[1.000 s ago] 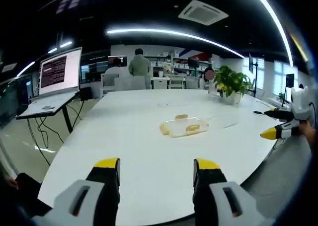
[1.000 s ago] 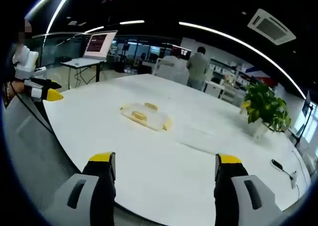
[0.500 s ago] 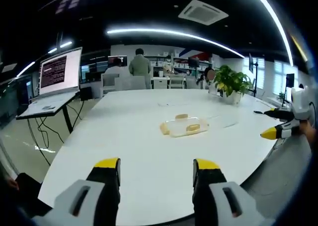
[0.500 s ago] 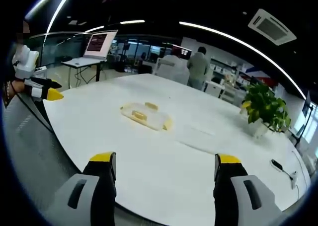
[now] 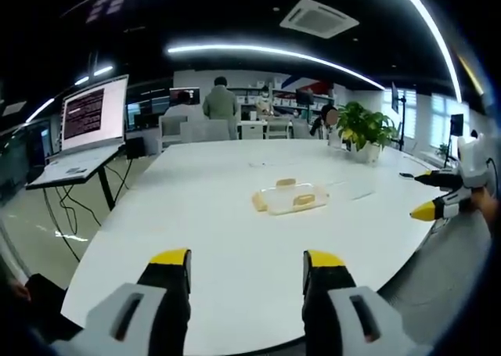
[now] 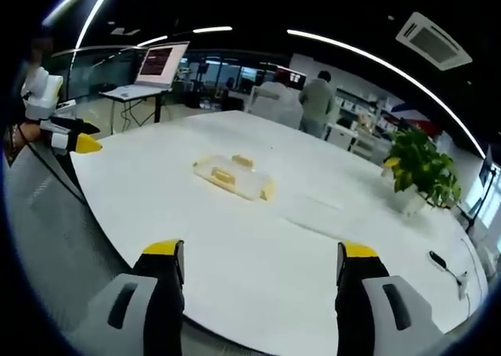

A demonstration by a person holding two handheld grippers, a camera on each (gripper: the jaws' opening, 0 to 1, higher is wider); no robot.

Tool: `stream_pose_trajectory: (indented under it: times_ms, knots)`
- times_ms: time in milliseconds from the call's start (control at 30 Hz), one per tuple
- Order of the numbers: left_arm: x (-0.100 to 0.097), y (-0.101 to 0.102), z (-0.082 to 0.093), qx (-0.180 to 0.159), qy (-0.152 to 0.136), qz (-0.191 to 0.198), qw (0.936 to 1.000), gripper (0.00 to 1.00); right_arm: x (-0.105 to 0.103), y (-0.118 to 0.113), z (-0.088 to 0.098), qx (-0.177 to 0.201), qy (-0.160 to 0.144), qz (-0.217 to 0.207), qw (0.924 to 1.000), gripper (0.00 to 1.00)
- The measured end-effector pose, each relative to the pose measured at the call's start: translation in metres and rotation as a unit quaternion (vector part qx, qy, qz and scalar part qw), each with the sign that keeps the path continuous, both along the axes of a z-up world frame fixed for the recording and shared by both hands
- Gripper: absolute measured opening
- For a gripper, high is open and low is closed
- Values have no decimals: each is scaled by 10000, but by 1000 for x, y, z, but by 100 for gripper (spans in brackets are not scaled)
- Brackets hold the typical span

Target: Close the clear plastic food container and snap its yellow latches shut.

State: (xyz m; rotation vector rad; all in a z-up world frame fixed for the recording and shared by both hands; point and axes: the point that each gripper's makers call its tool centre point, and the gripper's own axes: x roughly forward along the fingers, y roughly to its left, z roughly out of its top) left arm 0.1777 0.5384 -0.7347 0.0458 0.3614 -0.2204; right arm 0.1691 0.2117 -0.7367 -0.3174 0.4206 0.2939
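Left gripper view: my left gripper and right gripper gape empty, well short of the container.

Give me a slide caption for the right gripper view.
Open right gripper faces a clear food container on a white table, potted plant beyond.
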Motion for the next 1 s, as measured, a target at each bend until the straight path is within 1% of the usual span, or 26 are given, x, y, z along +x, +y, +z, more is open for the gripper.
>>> stream_pose_trajectory:
  times_ms: [100,267,367,467,633,733,767,1000]
  knots:
    - [-1,-1,-2,44,45,-53,10000,51,-1,0,-2,-68,51,9,10000,77]
    - [0,-2,-1,30,12,-71,10000,50,-1,0,-2,-94,87,4,9999,76]
    - [0,-3,-2,27,60,-116,9999,48,-1,0,-1,-80,64,-9,9999,76]
    - [0,-3,-3,39,61,-110,9999,47,-1,0,0,-69,37,-26,10000,76]
    - [0,-2,-3,103,57,-92,9999,49,-1,-2,1,-95,-8,-59,9999,76]
    - [0,-2,-3,83,73,-78,9999,48,0,-2,2,-62,-43,-45,10000,76]
    - [1,-1,-2,85,32,-62,9999,49,0,-1,2,-67,-49,-38,10000,76]
    - [0,-1,-1,53,8,-59,10000,55,-1,-1,1,-93,-15,8,10000,74]
